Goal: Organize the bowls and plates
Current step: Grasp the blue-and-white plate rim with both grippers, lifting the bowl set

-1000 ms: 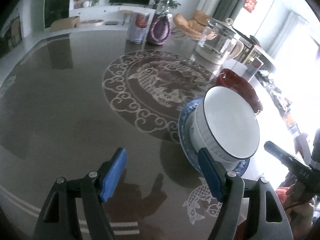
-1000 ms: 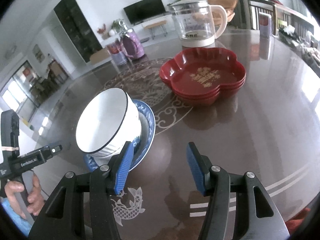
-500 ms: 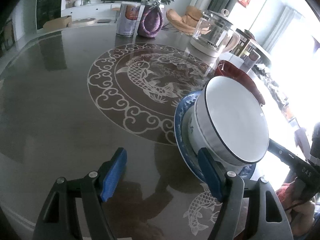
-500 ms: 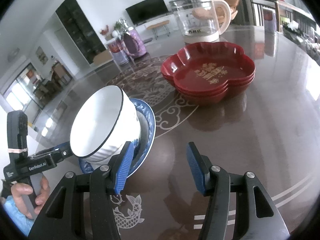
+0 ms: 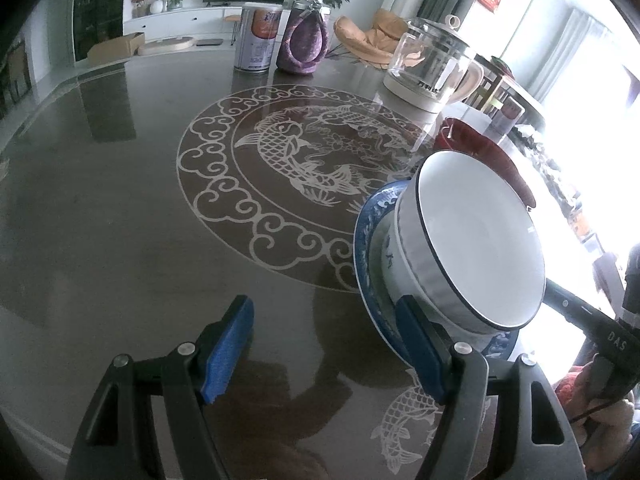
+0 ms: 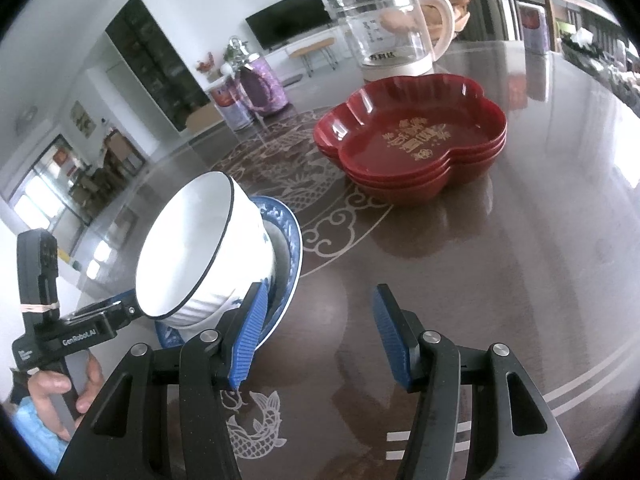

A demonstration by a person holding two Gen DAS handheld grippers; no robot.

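Dark patterned table under both views; left gripper spread wide, holding nothing; white bowl sits tilted on the blue plate beside it; right gripper likewise agape; red dishes already stacked; next, probably, grip the plate's rim.

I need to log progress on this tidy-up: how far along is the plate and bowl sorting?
Done: the red dishes sit nested in one stack, and the white bowl rests on the blue plate. In hand: nothing; the left gripper and right gripper are both open, flanking the plate. Left: the bowl looks tilted, so it probably needs straightening.
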